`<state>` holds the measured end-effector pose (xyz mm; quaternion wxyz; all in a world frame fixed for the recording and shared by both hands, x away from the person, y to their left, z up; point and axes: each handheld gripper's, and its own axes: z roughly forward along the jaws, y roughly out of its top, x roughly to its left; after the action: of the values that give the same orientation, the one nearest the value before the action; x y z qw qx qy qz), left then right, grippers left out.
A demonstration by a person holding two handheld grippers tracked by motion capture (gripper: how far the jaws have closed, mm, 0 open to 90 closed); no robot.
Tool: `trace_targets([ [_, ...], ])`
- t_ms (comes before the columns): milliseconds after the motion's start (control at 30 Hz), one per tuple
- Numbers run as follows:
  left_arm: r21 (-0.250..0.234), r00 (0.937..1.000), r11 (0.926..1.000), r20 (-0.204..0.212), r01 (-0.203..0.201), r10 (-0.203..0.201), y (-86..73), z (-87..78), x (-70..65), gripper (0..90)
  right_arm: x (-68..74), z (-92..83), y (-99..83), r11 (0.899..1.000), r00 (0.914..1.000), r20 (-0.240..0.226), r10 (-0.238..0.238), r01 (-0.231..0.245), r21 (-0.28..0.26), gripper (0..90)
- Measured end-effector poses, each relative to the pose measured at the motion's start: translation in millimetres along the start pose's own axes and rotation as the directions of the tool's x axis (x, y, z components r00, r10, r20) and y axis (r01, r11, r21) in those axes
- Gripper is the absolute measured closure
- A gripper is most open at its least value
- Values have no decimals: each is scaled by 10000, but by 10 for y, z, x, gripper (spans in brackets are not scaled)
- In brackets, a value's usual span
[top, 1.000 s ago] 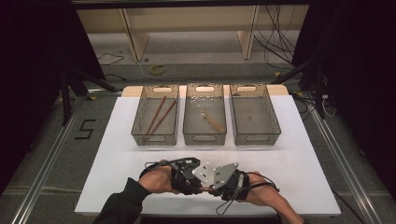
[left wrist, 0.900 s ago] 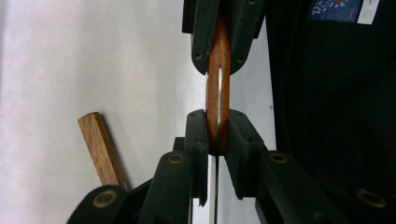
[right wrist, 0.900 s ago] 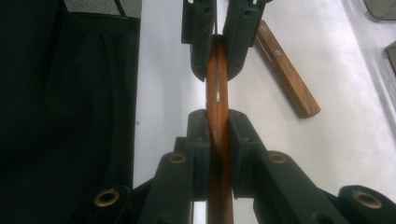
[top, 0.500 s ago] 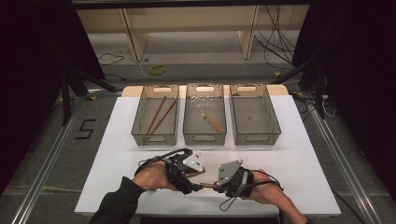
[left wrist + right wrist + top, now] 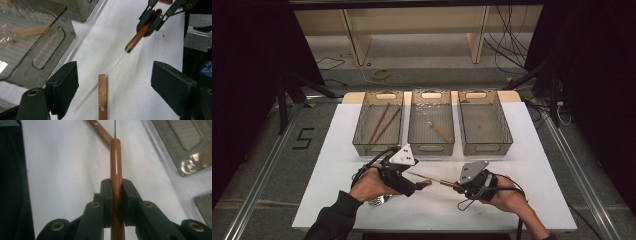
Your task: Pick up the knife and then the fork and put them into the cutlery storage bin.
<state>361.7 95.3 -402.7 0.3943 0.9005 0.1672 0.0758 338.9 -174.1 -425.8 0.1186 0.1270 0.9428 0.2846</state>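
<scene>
The left gripper has just opened, leaving a wooden-handled utensil on the worktop, while the right gripper stays clamped on another utensil's handle, so the handover looks complete.

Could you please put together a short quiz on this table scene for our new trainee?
1. True or false: the right gripper is shut on a wooden-handled utensil.
2. How many mesh bins stand in the row? A two, B three, C four.
3. Fill in: the left gripper's jaws are ____.
Key: 1 true. 2 B. 3 open; they have just been opening, and a second wooden handle lies between them, untouched.
</scene>
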Motion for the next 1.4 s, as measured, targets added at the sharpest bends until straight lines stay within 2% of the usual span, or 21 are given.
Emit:
trace_targets([
  [267,-386,9971,9971,-363,656,-670,-130,-61,66,203,-136,-81,-81,9970,9952,601,772,-773,-3,814],
  [400,-701,9919,9914,-556,1104,-1144,-215,-98,106,195,-206,-160,-127,9941,9907,828,1078,-1061,-248,814],
  [567,-971,9882,9871,-726,1275,-1348,-335,-113,138,201,-282,-275,-154,9888,9833,1103,1449,-1398,-521,814],
  [700,-1009,9841,9839,-836,1478,-1564,-403,-115,156,197,-354,-357,-165,9841,9761,1346,1708,-1622,-727,814],
  [833,-1138,9798,9797,-953,1650,-1760,-468,-121,167,198,-457,-441,-170,9771,9649,1656,2040,-1902,-953,814],
  [933,-1031,9778,9795,-1019,1729,-1833,-510,-117,177,197,-539,-492,-156,9701,9562,1796,2313,-2128,-1169,814],
  [1033,-1008,9749,9773,-1048,1862,-1965,-551,-109,176,199,-642,-510,-139,9637,9436,2081,2574,-2351,-1263,814],
  [1133,-896,9743,9784,-1116,1863,-1957,-581,-115,173,200,-768,-524,-132,9516,9266,2277,2992,-2723,-1424,814],
  [1333,-960,9689,9737,-1184,2067,-2173,-625,-120,185,201,-1021,-547,-127,9253,8793,2908,3773,-3447,-1583,813],
  [1400,-877,9694,9745,-1167,2065,-2159,-635,-118,186,202,-1104,-538,-131,9193,8638,3154,3928,-3602,-1584,814],
])
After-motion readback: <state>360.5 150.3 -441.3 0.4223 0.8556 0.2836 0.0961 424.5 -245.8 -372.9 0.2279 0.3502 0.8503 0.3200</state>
